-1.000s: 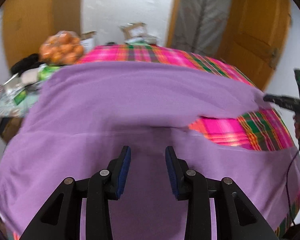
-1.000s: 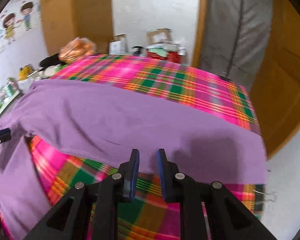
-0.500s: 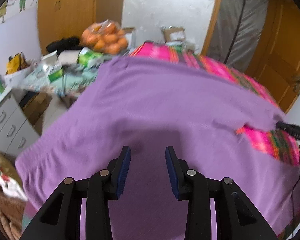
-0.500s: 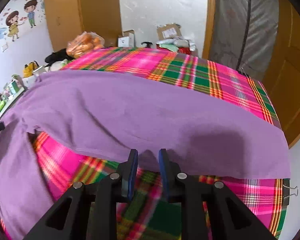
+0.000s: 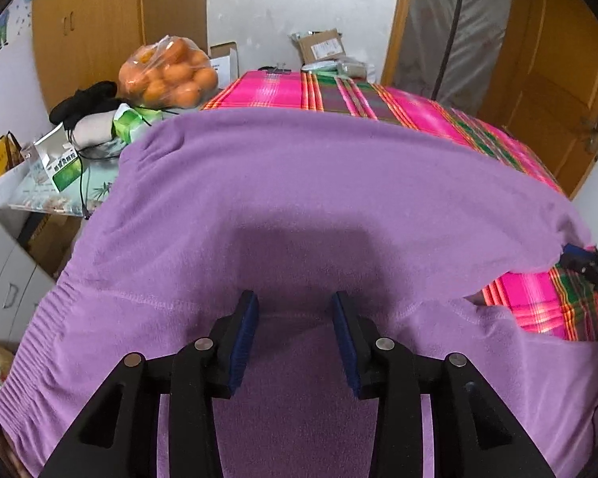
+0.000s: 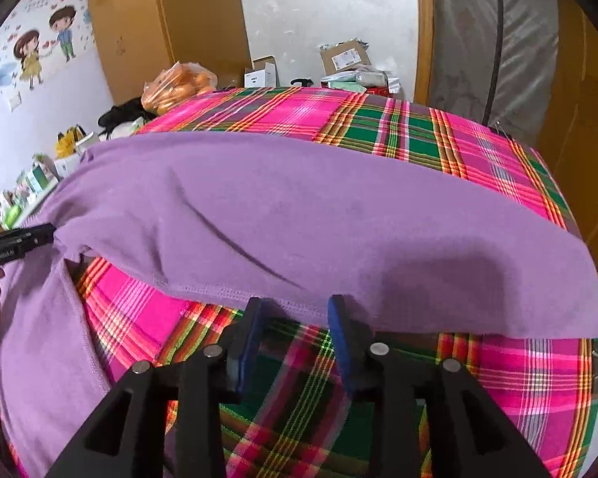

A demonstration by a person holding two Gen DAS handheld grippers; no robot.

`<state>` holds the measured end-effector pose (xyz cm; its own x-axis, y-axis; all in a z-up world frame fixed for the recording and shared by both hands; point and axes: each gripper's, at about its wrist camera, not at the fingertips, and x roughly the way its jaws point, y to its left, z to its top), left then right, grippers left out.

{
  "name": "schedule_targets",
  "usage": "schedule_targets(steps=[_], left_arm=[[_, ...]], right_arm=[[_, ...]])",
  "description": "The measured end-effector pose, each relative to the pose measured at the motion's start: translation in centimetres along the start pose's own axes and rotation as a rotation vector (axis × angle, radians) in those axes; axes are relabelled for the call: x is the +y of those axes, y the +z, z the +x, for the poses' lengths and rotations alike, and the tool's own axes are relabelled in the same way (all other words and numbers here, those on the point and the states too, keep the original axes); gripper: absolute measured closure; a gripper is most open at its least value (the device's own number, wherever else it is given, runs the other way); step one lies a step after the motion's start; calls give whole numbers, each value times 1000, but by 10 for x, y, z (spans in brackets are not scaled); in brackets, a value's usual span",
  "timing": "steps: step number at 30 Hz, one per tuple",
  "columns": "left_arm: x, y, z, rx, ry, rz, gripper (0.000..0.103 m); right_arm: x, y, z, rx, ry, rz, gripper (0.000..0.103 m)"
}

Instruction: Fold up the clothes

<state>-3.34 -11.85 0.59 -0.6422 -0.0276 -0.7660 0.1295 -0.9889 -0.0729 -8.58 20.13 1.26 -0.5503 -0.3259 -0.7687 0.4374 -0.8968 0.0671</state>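
Letting go looks like the step here: right claw is opening at the sweater hem, nothing pinched. Left claw hangs apart over it. Sweater's spread mid-frame on the plaid bench; I'd smooth that diagonal crease first.

Bare plaid tablecloth beyond purple garment passable, cluttered side table blocking the left edge
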Motion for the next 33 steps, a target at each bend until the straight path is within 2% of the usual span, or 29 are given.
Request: schedule_targets(steps=[2,4,6,15,26,33], left_arm=[[-1,-2,2,-12,9,12,62],[-5,-3,5,-10,24,35,57],[-8,-4,6,-9,42,50,56],[-9,-5,-2,-10,53,38,52],[2,-14,-12,-9,21,4,51],[15,-38,-35,-28,127,-13,51]], right_arm=[[8,0,1,6,-17,-35,58],[17,-2,3,14,-44,-78,52],[20,-4,3,12,-63,-91,51],[16,-4,3,13,-43,-80,49],[16,-4,4,17,-32,-88,45],[20,-4,6,17,-38,-90,45]])
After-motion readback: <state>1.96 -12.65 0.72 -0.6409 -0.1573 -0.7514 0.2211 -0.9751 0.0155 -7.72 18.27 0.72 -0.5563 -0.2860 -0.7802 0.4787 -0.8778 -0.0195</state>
